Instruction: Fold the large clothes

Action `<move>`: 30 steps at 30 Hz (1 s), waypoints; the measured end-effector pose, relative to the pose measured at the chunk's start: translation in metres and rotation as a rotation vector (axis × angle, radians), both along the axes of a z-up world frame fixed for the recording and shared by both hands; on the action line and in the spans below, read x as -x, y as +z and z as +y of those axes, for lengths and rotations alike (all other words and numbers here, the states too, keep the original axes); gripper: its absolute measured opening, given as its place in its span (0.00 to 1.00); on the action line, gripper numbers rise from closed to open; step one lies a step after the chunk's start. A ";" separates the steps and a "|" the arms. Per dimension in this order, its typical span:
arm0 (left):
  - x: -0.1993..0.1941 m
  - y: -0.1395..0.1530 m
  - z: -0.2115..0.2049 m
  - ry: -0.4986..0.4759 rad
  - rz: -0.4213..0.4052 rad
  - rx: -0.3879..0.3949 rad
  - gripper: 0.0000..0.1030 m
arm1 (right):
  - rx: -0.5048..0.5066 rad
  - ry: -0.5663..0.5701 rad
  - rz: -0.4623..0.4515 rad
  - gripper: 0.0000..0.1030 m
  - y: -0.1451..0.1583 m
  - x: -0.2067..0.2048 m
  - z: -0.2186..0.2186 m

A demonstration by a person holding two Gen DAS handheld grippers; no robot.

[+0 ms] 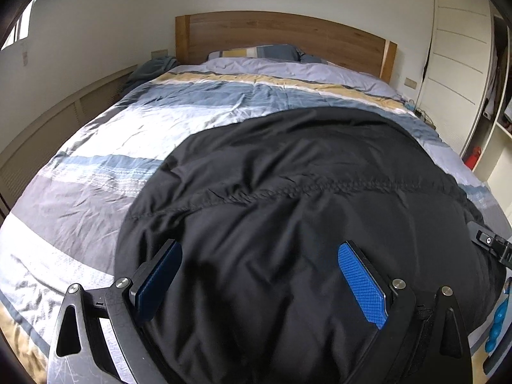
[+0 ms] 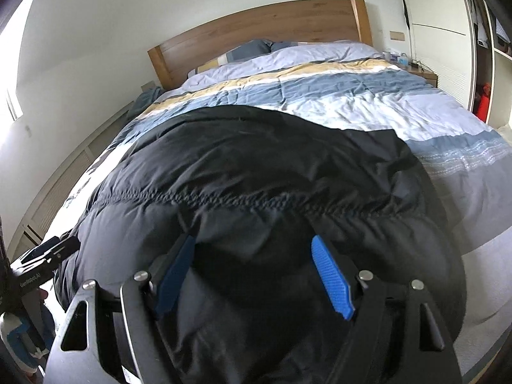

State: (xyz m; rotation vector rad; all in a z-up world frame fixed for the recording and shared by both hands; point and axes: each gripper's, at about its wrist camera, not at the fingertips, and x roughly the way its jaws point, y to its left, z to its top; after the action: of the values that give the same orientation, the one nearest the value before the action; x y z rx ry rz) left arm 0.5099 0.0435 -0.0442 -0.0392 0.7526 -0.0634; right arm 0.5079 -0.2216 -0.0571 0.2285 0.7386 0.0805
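Observation:
A large black puffy jacket (image 1: pixel 288 166) (image 2: pixel 256 160) lies spread over the near half of the bed, with a stitched seam running across it. Its near end rises toward both cameras and bunches up between the blue pads. In the left wrist view my left gripper (image 1: pixel 259 244) stands wide, with padded fabric filling the gap between its pads. My right gripper (image 2: pixel 252 238) has a thick fold of the same jacket between its pads, and creases run from both fingertips. The jacket's edge below both grippers is hidden.
The bed carries a striped blue, grey and yellow quilt (image 1: pixel 144 121) (image 2: pixel 384 102) with a pillow (image 1: pixel 256 52) against the wooden headboard (image 1: pixel 272 32). A white wardrobe (image 1: pixel 460 64) and a nightstand (image 2: pixel 422 73) stand on the right, and a low wall panel runs along the left.

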 end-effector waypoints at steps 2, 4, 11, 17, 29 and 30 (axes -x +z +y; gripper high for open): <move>-0.001 -0.004 -0.003 -0.004 0.001 -0.004 0.94 | -0.006 0.005 0.000 0.73 -0.004 0.000 -0.001; -0.005 -0.009 -0.002 -0.003 0.002 -0.002 0.94 | -0.004 0.006 -0.003 0.73 -0.007 0.001 -0.003; -0.005 -0.016 -0.005 0.002 -0.008 -0.011 0.94 | -0.020 -0.011 -0.003 0.73 -0.018 0.006 -0.018; -0.002 -0.018 -0.007 0.011 -0.010 -0.020 0.94 | -0.019 -0.024 0.010 0.73 -0.021 0.016 -0.033; 0.008 -0.010 -0.008 0.026 0.014 -0.051 0.94 | -0.053 -0.063 0.044 0.73 -0.016 0.043 -0.069; 0.009 -0.009 -0.008 0.026 0.016 -0.056 0.94 | -0.056 -0.068 0.045 0.73 -0.016 0.046 -0.072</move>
State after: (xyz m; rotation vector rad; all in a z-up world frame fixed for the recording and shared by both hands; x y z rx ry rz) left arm 0.5004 0.0359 -0.0532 0.0039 0.7690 -0.0170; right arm 0.4621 -0.2941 -0.0727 0.3091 0.7732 0.0319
